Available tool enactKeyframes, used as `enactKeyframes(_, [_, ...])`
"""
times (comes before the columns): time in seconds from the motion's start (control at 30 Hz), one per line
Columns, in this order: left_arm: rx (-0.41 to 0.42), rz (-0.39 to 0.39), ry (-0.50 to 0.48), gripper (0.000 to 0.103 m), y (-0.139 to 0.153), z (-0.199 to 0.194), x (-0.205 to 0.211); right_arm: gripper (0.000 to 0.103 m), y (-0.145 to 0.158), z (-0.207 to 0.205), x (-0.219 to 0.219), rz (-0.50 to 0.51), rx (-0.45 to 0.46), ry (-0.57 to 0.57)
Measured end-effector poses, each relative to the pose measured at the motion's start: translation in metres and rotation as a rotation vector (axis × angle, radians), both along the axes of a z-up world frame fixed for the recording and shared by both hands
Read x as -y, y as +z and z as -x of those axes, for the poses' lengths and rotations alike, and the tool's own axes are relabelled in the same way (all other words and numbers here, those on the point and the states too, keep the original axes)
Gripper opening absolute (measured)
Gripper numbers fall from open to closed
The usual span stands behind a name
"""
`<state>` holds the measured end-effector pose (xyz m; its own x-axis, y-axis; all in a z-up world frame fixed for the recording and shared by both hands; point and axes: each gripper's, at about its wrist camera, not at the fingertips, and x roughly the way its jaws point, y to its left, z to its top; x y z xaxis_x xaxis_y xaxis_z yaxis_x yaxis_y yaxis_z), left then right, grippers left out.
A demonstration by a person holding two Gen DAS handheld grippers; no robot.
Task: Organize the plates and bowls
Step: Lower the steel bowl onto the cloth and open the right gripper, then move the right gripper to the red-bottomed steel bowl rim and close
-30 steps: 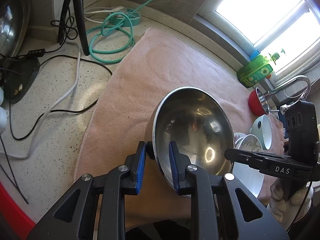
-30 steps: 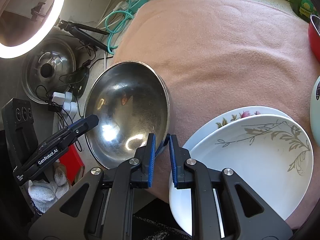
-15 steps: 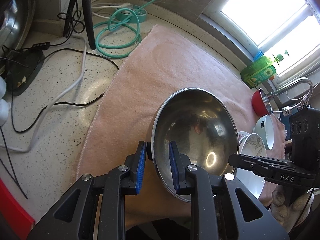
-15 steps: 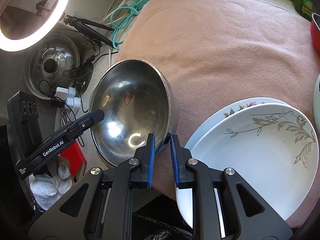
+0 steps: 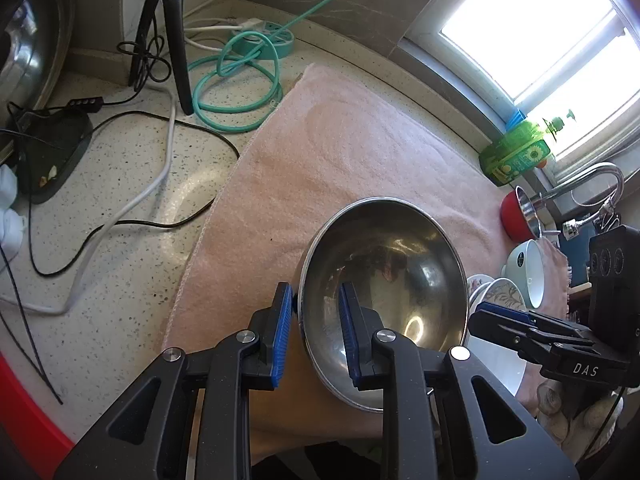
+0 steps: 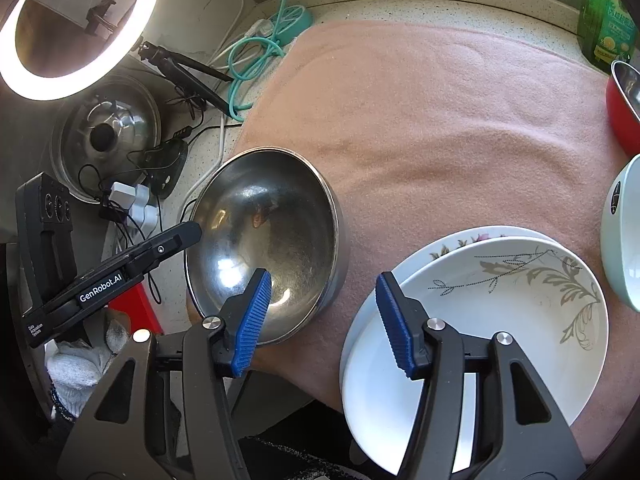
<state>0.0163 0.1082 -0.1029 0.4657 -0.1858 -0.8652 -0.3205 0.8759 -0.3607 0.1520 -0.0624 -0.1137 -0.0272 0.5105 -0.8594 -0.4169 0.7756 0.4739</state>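
A large steel bowl [image 5: 384, 276] sits on the pink towel [image 5: 340, 168] near its front left edge; it also shows in the right wrist view [image 6: 268, 240]. My left gripper [image 5: 314, 332] is shut on the bowl's near rim, one pad inside and one outside. My right gripper [image 6: 324, 316] is open, its fingers spread between the bowl and two stacked white floral plates [image 6: 520, 312]. A pale green bowl [image 6: 624, 236] and a red bowl [image 6: 622, 116] stand at the right.
Cables [image 5: 120, 200], a teal hose coil [image 5: 236, 80] and a tripod leg [image 5: 176, 40] lie on the counter to the left. A green soap bottle [image 5: 516, 152] and a tap [image 5: 580, 184] stand by the window. A ring light [image 6: 72, 28] and a pot lid [image 6: 108, 136] are far left.
My right gripper has let go of the steel bowl's rim and opened wide. The bowl has moved down onto the towel, with my left gripper still on its rim.
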Motion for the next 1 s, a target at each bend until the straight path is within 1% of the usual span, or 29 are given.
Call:
enactKeyframes(0.07, [0.004, -0.005, -0.005, 0.022, 0.003, -0.001, 0.001, 0.061, 0.003, -0.001, 0.003, -0.009, 0.007, -0.007])
enactKeyframes(0.13, [0.011, -0.012, -0.011, 0.022, 0.006, -0.003, 0.003, 0.065, 0.006, -0.002, 0.007, -0.018, 0.016, -0.019])
enactKeyframes(0.2, [0.019, -0.016, -0.017, 0.022, 0.01, -0.004, 0.005, 0.077, 0.01, -0.002, 0.011, -0.026, 0.031, -0.033])
enactKeyframes(0.23, [0.023, -0.019, -0.018, 0.022, 0.011, -0.005, 0.006, 0.079, 0.012, -0.002, 0.013, -0.031, 0.04, -0.04])
enactKeyframes(0.27, [0.027, -0.017, -0.021, 0.028, 0.013, -0.006, 0.007, 0.083, 0.015, -0.003, 0.016, -0.037, 0.046, -0.047])
enactKeyframes(0.3, [0.035, -0.013, -0.023, 0.04, 0.015, -0.007, 0.008, 0.087, 0.017, -0.004, 0.018, -0.044, 0.051, -0.054])
enactKeyframes(0.33, [0.044, -0.012, -0.022, 0.048, 0.018, -0.008, 0.009, 0.088, 0.019, -0.005, 0.021, -0.052, 0.054, -0.061])
enactKeyframes(0.37, [0.055, -0.017, -0.021, 0.058, 0.021, -0.009, 0.011, 0.088, 0.021, -0.006, 0.024, -0.059, 0.057, -0.067])
enactKeyframes(0.4, [0.066, -0.022, -0.026, 0.061, 0.024, -0.01, 0.013, 0.088, 0.022, -0.007, 0.026, -0.063, 0.06, -0.074])
enactKeyframes(0.47, [0.07, -0.034, -0.037, 0.061, 0.027, -0.014, 0.018, 0.088, 0.025, -0.009, 0.032, -0.074, 0.064, -0.095])
enactKeyframes(0.53, [0.072, -0.021, -0.042, 0.061, 0.028, -0.017, 0.021, 0.088, 0.029, -0.012, 0.039, -0.085, 0.073, -0.116])
enactKeyframes(0.67, [0.084, -0.025, -0.069, 0.061, 0.033, -0.025, 0.032, 0.088, 0.037, -0.015, 0.053, -0.086, 0.104, -0.155])
enactKeyframes(0.87, [0.103, -0.029, -0.108, 0.061, 0.04, -0.038, 0.049, 0.088, 0.052, -0.019, 0.081, -0.048, 0.198, -0.214])
enactKeyframes(1.0, [0.116, -0.031, -0.146, 0.061, 0.044, -0.051, 0.065, 0.088, 0.057, -0.027, 0.106, -0.021, 0.235, -0.26])
